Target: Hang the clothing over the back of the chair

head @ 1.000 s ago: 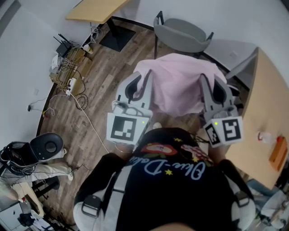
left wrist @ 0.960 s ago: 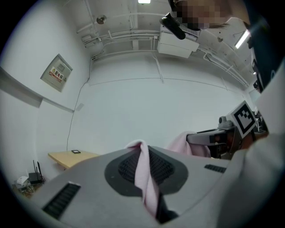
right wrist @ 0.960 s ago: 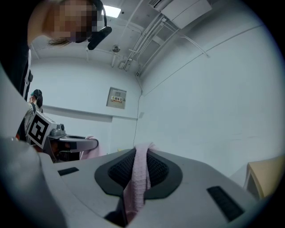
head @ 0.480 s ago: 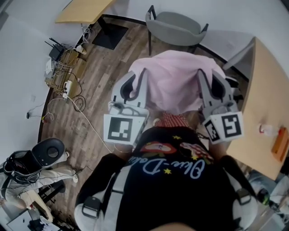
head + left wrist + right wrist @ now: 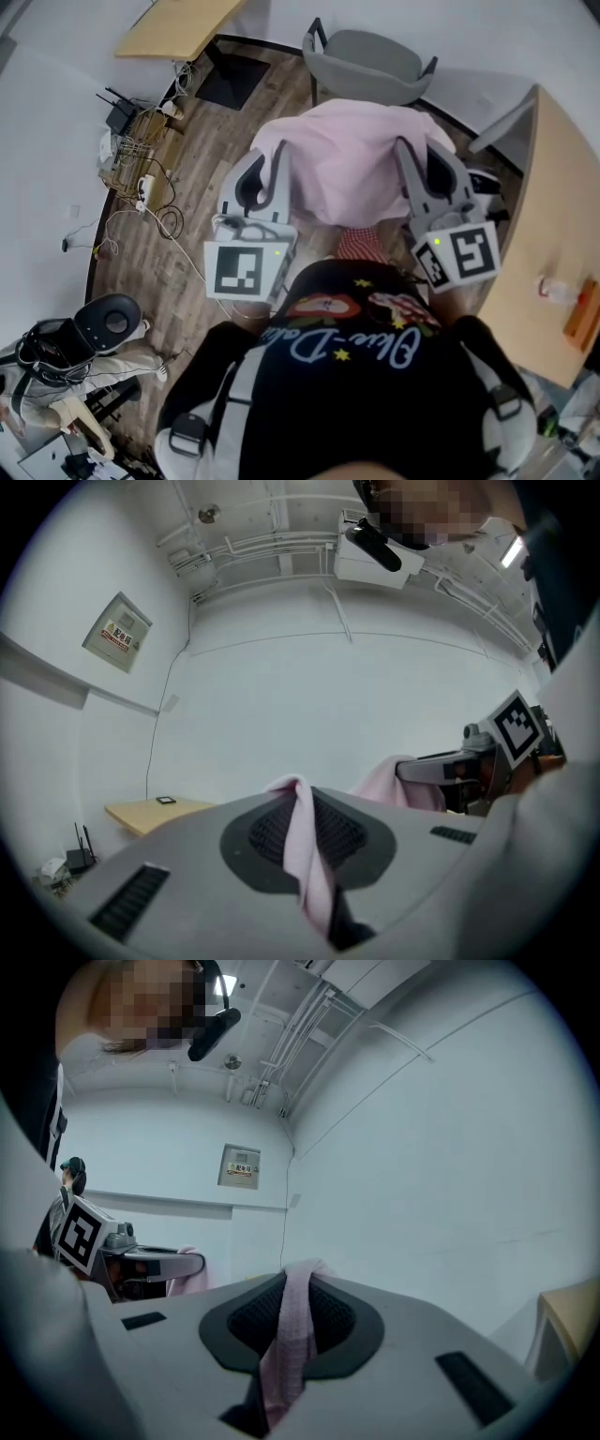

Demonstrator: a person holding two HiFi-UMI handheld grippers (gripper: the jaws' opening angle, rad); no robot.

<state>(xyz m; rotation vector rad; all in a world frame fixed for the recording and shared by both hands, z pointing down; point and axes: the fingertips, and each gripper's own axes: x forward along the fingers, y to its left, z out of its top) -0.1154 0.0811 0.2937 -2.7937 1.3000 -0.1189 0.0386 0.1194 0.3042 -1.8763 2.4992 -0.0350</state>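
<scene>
**Garment** (image 5: 349, 164): pink, held in the air and stretched as a broad sheet between the two grippers in front of the person. Its lower part hangs toward the floor (image 5: 202, 169). It does not touch the chair.

**Left gripper** (image 5: 270, 157): jaws nearly together, pinching a thin fold of the garment's top edge.

**Right gripper** (image 5: 419, 155): jaws narrow, clamped on a thicker fold of the same edge. Both grippers point level and stand well apart.

**Chair** (image 5: 370, 66): grey, at the far edge of the floor by the wall, just beyond the garment. This steep view does not settle which side its back faces; it appears to be the near, curved rim.

**Table** (image 5: 553, 225): at the right edge of the floor, near the right gripper.

**Assessment:** the step in hand is the carry to the chair, and the drape is not yet begun.

**Recommendations:**
- Hold both pinches firm.
- Keep the top edge level and taut so the sheet does not sag.
- Lift it clear above the chair's back and pass the edge over and beyond it.
- Lower until cloth hangs on both sides.
- Release only once the back bears the weight.
- Keep the right gripper off the table's corner.
</scene>
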